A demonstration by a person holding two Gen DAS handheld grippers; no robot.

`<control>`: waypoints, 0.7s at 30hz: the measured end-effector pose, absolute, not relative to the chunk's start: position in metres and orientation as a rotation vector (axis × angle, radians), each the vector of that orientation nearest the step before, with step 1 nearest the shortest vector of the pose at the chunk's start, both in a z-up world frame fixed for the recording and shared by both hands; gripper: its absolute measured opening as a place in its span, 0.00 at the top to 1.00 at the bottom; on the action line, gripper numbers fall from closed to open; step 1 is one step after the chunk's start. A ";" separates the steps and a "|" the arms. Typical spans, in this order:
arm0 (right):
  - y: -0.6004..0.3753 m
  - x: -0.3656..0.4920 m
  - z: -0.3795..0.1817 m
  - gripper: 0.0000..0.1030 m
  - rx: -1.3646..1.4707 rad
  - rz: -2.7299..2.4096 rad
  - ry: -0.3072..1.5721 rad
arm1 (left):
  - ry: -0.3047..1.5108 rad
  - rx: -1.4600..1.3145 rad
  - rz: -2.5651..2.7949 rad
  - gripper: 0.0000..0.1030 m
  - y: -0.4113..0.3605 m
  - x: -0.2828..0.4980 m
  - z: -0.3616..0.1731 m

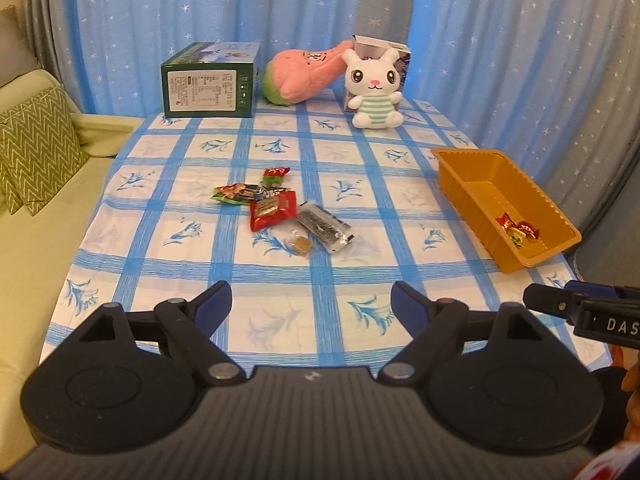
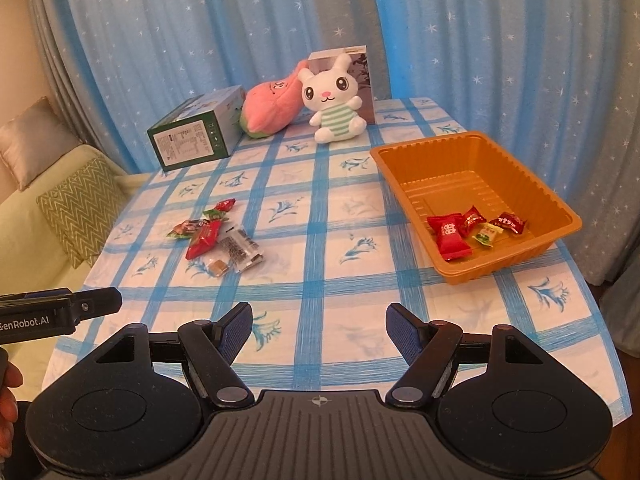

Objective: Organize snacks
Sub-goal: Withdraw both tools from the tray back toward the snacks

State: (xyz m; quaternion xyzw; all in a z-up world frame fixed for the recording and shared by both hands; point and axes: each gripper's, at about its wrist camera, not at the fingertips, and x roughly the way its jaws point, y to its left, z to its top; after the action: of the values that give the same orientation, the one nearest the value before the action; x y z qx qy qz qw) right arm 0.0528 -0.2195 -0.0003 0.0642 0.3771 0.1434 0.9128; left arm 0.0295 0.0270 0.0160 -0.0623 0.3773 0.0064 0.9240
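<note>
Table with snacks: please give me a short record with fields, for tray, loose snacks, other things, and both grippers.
tray: orange tray on the right side of the table, holding four wrapped candies
loose snacks: small pile left of the middle, on the tablecloth; includes a red packet, a dark bar and a clear-wrapped brown sweet
other things: green box, pink plush, white rabbit toy at the far edge
left gripper: jaws open, empty, above the near edge
right gripper: jaws open, empty
</note>
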 end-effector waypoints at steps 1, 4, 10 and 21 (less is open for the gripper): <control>-0.218 0.054 -0.001 0.29 0.130 0.298 0.778 | 0.776 -0.129 0.014 0.17 0.028 0.030 0.015; -0.214 0.055 -0.003 0.29 0.122 0.304 0.784 | 0.779 -0.132 0.017 0.17 0.032 0.032 0.014; -0.202 0.064 -0.009 0.29 0.097 0.330 0.786 | 0.787 -0.124 0.019 0.17 0.039 0.041 0.009; -0.176 0.103 -0.025 0.29 0.046 0.398 0.786 | 0.842 -0.115 0.031 0.17 0.058 0.077 -0.014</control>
State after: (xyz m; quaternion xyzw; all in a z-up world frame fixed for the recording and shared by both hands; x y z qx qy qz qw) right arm 0.1029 -0.1760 -0.0245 0.0224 0.3804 0.1926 0.9043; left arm 0.0769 0.0582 -0.0136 -0.0560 0.4083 0.0151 0.9110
